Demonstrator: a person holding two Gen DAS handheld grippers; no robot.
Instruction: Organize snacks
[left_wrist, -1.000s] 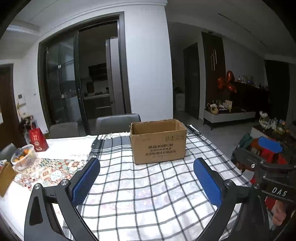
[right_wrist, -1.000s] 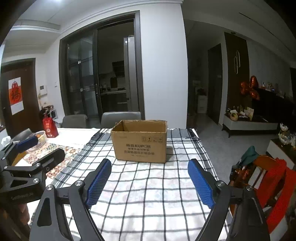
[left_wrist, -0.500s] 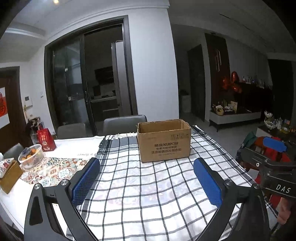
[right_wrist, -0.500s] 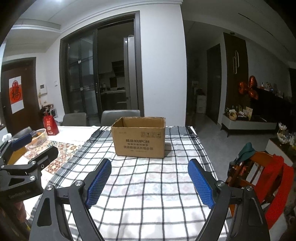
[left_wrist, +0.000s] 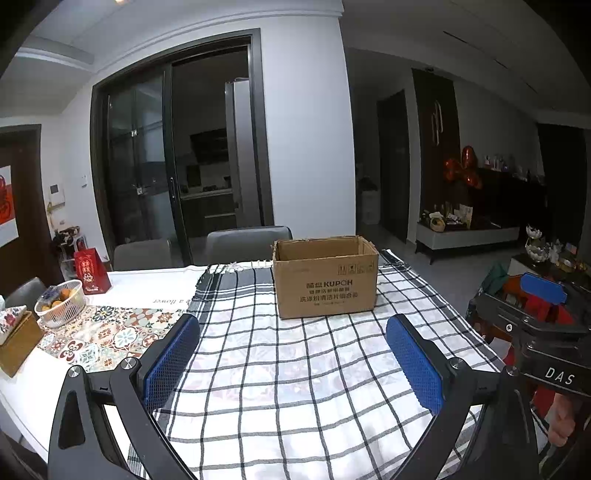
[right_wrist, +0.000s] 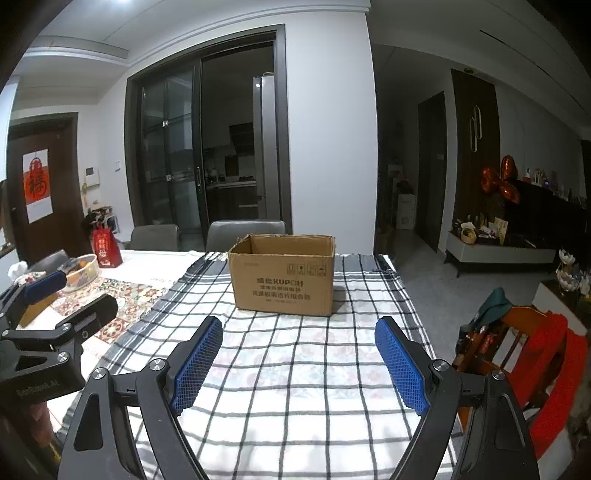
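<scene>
An open brown cardboard box (left_wrist: 325, 280) (right_wrist: 283, 275) with printed lettering stands upright on the black-and-white checked cloth (left_wrist: 295, 369) (right_wrist: 295, 369), toward the table's far side. Its inside is hidden from both views. My left gripper (left_wrist: 293, 363) hovers open over the cloth well short of the box, nothing between its blue pads. My right gripper (right_wrist: 300, 365) is likewise open and empty, also well in front of the box. Each gripper shows at the edge of the other's view. No snacks show on the cloth.
To the left sit a white wire basket of fruit (left_wrist: 59, 302), a red gift bag (left_wrist: 90, 271) and a tissue box (left_wrist: 16, 338) on a patterned runner. Grey chairs (left_wrist: 247, 242) stand behind the table. A wooden chair with red clothing (right_wrist: 532, 350) stands at the right.
The left wrist view has swung: the box sits further right and lower in it than a second ago. The right wrist view is nearly unchanged. Both grippers stayed open.
</scene>
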